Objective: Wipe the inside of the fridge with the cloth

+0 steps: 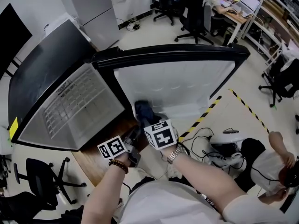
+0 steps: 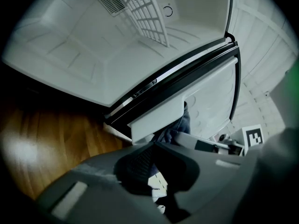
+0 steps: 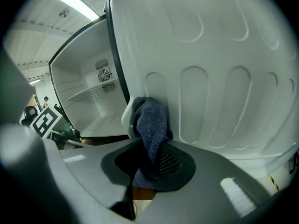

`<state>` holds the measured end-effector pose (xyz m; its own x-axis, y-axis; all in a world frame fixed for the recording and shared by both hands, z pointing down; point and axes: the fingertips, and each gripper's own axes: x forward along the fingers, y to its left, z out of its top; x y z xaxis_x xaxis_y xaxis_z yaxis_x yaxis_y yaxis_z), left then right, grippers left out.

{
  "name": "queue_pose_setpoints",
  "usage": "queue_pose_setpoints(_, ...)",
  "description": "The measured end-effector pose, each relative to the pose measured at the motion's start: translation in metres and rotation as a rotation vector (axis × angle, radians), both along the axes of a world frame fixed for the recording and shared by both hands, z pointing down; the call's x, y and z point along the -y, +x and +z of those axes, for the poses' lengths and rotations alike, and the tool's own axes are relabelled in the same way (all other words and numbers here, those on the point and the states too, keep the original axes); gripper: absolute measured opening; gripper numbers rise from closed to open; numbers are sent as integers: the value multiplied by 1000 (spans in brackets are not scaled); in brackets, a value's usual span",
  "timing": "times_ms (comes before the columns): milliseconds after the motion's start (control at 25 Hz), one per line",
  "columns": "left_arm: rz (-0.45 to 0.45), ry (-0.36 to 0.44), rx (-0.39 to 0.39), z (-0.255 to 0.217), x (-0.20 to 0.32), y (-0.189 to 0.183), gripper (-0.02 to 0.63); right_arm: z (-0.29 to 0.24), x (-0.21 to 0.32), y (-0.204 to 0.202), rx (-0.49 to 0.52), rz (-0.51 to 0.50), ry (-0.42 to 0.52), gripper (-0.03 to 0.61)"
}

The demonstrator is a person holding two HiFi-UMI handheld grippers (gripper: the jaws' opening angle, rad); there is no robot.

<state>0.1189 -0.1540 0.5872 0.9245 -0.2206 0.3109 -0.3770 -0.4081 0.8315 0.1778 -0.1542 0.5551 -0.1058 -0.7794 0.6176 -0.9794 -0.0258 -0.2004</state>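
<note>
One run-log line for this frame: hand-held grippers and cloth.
right hand-held gripper: shut on blue cloth | cloth at fridge door's inner liner | left hand-held gripper: shut, empty

Pale floor (image 1: 154, 29); black office chairs (image 1: 196, 17); striped hazard tape (image 1: 247, 107).
</note>
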Motion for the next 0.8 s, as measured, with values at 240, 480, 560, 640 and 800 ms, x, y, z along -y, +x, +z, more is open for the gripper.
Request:
queue_pose_setpoints(240,2,1,1,1,-4,1,2,4,-13,23,6,62,-14,64)
queue_pose_setpoints(480,15,11,0,-2,-10,8,2,3,-33,50,17,126,-12,64)
queue_pose_setpoints(560,18,15,0,-3,-11,11,2,3,-40,64,14,152,-12,64)
queue_pose_setpoints(640,22,16,0,-3,-14,14,2,4,-48,78,13,181,-14,64)
queue_pose_setpoints(800,31,18,2,-3,-20,20,2,5,-65,102,20,234,-16,64)
